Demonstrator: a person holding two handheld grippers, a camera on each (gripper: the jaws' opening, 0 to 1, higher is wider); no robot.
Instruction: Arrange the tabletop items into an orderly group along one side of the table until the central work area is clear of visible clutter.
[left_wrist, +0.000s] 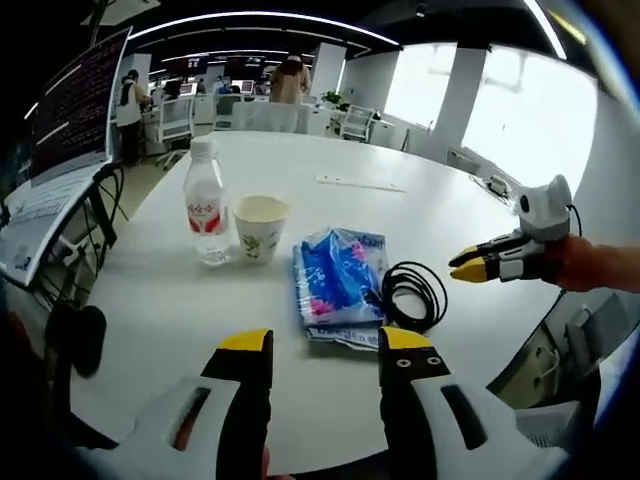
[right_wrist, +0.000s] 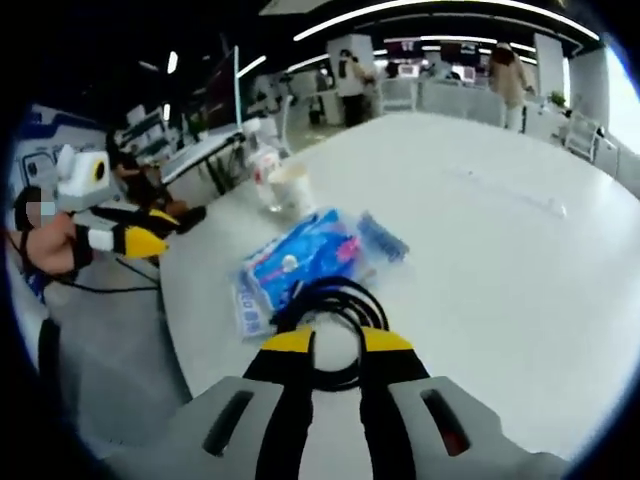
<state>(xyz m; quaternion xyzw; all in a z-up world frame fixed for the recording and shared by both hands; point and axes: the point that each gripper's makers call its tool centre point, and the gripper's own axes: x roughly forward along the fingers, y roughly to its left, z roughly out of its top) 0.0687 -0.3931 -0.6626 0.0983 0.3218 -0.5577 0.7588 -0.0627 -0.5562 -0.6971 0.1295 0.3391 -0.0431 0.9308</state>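
Your right gripper (right_wrist: 336, 341) hangs over the cable (right_wrist: 330, 325), jaws spread. Your left gripper (left_wrist: 325, 352) is spread too, before the wipes (left_wrist: 338, 280) at the table (left_wrist: 330, 210) edge.

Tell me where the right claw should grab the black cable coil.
Pinch the near arc of the black cable coil, coming from above with one jaw inside the loop. It lies flat on the table, so only the bundled strands give purchase. The right claw already hovers there, open.

We see the bottle (left_wrist: 206, 203), cup (left_wrist: 259, 227), blue packet (left_wrist: 338, 283) and coiled cable (left_wrist: 412, 294) crowding the near edge; the surface (left_wrist: 330, 165) beyond lies open.
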